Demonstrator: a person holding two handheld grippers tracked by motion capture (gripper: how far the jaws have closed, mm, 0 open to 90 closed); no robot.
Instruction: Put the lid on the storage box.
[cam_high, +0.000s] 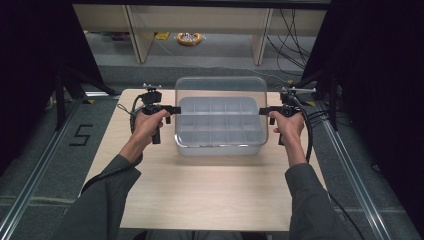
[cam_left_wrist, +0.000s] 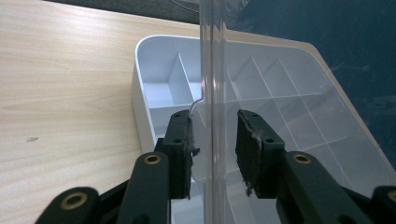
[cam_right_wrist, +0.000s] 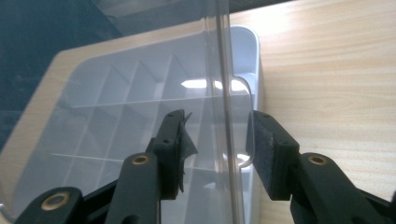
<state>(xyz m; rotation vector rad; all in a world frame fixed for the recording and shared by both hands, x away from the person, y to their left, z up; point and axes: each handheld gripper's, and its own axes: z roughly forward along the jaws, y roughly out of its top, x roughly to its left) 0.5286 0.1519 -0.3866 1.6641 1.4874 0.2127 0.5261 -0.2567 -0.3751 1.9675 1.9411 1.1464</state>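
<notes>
Box (cam_high: 220, 127): white, with compartments, in the middle of the wooden surface (cam_high: 200, 195).
Lid (cam_high: 220, 87): clear, raised upright.
Left tool (cam_left_wrist: 214, 140): jaws apart around the lid edge, pads not pressing.
Right tool (cam_right_wrist: 219, 144): the same, gap wider.

Pale wood-grain worktop (cam_high: 210, 195), light and streaky, and on it a white compartment box (cam_high: 218, 131) under a clear see-through lid (cam_high: 220, 87). Both hand-held grippers, left (cam_high: 172, 109) and right (cam_high: 263, 111), are black with brass-coloured rivets; the sleeves (cam_high: 107, 192) are grey-green.
</notes>
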